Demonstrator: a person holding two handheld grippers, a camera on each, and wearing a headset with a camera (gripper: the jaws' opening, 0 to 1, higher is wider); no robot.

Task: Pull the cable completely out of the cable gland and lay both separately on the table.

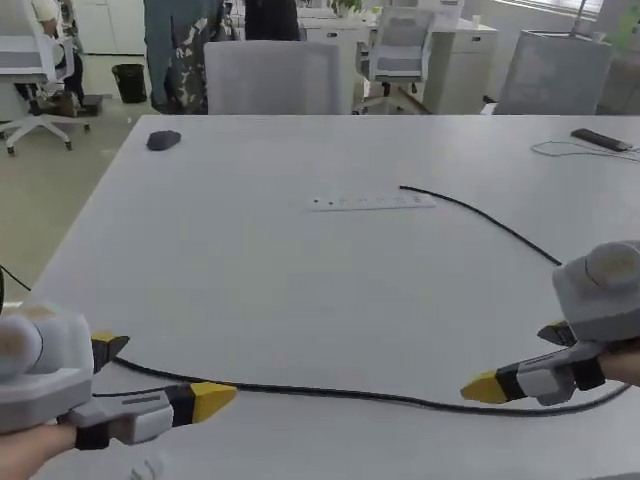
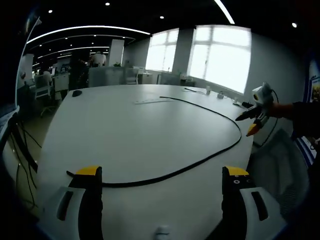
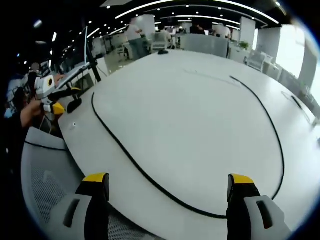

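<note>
1. Left tongs [image 1: 165, 370], lower left of the head view: one pair, jaws spread wide with nothing between them. In the left gripper view the two yellow tips stand far apart over the bare tabletop [image 1: 300, 290].
2. A small pale piece [image 1: 150, 466] sits at the bottom edge below the left tongs, apart from the cable and too small to name.
3. One black cable [image 1: 330, 392] lies loose on the tabletop. It starts beside the left tongs, runs along the bottom of the head view, bends behind the right tongs and curves back up to a free end at centre frame.
4. Farther back there is one dark mouse [image 1: 163, 140] at upper left, one flat white strip [image 1: 370, 202] at centre just left of the cable's end, and one dark flat device [image 1: 600, 139] with a thin wire at upper right.
5. Right tongs [image 1: 515, 360], lower right: one pair, likewise wide open and empty, held in front of the cable's bend.
6. The right gripper view takes in the cable's whole loop, with the left tongs at its left edge. The left gripper view adds bright windows [image 2: 220, 55] and has the right tongs at its right side.
</note>
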